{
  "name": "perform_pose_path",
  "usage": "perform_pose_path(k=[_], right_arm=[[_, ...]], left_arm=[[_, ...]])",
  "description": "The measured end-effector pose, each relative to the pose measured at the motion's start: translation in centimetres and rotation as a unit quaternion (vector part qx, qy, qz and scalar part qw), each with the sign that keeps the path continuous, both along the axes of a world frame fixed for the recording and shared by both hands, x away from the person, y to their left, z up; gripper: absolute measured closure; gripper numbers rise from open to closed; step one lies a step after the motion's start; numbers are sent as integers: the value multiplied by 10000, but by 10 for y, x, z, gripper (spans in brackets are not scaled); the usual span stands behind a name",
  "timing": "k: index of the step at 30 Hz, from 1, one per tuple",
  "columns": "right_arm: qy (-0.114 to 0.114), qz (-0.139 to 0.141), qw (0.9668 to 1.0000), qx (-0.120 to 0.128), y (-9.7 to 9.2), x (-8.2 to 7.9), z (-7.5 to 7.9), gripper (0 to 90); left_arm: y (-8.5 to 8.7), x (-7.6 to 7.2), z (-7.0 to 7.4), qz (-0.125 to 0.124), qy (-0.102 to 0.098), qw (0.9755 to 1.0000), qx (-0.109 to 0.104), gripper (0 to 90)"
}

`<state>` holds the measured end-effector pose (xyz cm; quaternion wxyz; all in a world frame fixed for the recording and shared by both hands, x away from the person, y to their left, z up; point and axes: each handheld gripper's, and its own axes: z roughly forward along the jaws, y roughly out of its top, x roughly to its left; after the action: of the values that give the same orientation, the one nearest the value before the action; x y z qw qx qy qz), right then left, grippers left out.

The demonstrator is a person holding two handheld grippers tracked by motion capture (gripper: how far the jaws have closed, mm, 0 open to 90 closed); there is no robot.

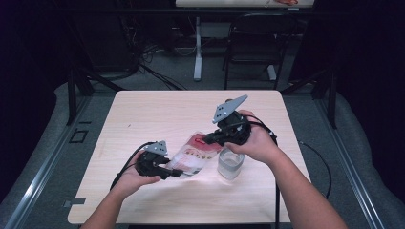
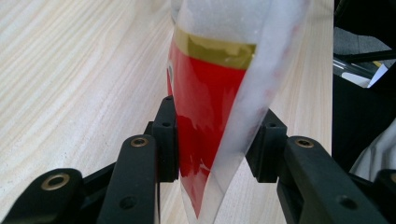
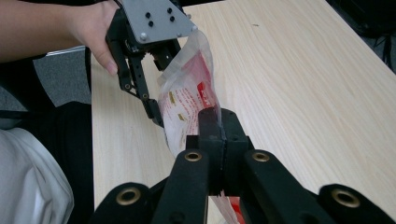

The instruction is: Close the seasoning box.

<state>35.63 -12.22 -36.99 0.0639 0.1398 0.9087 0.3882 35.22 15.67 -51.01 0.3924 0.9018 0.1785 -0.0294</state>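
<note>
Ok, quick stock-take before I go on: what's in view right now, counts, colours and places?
Pouch: one, clear plastic with red print, held between both grippers above the table.
Cup: one, clear, near the table's right front, under the right hand.
Table: one, light wood, centre.
Chair: one, dark, beyond the table.
Left gripper: one, black, jaws around the pouch's end.
Right gripper: one, black, shut on the pouch's other end.

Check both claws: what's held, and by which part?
Both hold the red-and-clear bag. Right claw is shut on one end's edge; left claw straddles the other end, its jaws pressing the bag's sides.
</note>
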Motion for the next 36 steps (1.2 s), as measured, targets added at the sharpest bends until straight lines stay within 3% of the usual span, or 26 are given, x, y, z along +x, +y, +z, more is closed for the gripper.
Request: perform_pose_path(k=[15,26,36], right_arm=[[170,-216,9990,338,-17,0,-32,900],[207,-253,9984,470,-17,2,-40,900],[272,-269,9973,631,-16,5,-46,897]], left_arm=[[4,-4,-6,80,56,9996,278,623],[10,-4,-4,103,176,9993,314,626],[18,-3,-2,136,164,9992,353,630]])
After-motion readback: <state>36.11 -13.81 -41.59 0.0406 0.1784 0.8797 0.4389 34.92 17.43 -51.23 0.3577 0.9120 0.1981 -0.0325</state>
